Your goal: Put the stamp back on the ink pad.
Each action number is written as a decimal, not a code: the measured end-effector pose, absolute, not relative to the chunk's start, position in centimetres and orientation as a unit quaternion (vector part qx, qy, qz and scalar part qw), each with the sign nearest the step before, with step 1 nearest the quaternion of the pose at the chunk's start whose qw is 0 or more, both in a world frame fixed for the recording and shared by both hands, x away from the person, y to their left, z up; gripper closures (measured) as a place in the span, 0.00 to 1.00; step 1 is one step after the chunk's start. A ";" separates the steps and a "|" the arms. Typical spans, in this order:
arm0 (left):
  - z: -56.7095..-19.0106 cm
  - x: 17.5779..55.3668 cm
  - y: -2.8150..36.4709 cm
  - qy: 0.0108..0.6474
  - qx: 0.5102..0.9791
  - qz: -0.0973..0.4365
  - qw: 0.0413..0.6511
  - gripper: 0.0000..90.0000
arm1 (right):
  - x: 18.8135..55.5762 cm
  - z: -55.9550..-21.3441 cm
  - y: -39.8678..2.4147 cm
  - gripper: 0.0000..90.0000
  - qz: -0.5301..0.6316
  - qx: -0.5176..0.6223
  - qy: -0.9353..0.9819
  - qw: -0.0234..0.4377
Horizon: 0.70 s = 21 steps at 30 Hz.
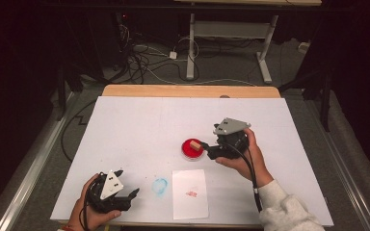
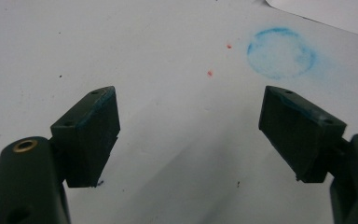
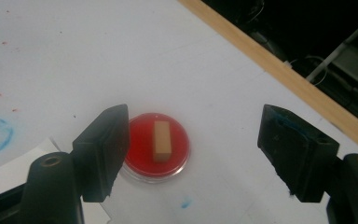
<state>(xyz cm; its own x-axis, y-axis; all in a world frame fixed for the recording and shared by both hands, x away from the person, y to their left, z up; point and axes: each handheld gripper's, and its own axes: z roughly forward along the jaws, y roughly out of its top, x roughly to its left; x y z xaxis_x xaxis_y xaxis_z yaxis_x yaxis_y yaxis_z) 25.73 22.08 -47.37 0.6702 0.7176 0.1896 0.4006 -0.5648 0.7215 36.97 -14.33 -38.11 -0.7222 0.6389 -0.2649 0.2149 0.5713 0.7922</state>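
While parked at the near left corner of the white table (image 1: 125, 120), sits the left gripper (image 1: 127, 185) in its hand, jaws spread wide with nothing between them, a round blue smudge (image 2: 281, 52) ahead on the bare surface. Right of centre, hovers the right gripper (image 1: 206, 147) just right of the red ink dish (image 1: 192, 149), jaws released and well apart, gripping nothing. Inside the dish stands the small wooden stamp block (image 3: 161, 140), upright on the red pad, with a white sheet of paper (image 1: 190, 193) bearing a faint red mark just nearer.
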 end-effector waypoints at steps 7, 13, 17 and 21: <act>-47.4 25.8 21.9 0.327 0.852 0.240 0.331 0.22 | 34.6 -37.8 -15.6 0.25 0.400 0.242 0.832 0.299; -47.3 25.7 21.9 0.325 0.852 0.241 0.331 0.22 | 33.0 -37.9 -16.2 0.21 0.408 0.235 0.825 0.312; -47.3 25.7 21.9 0.324 0.853 0.241 0.331 0.22 | 32.1 -38.3 -16.6 0.19 0.411 0.241 0.813 0.333; -47.3 25.7 22.0 0.324 0.853 0.242 0.331 0.22 | 31.4 -38.7 -17.2 0.19 0.422 0.240 0.807 0.335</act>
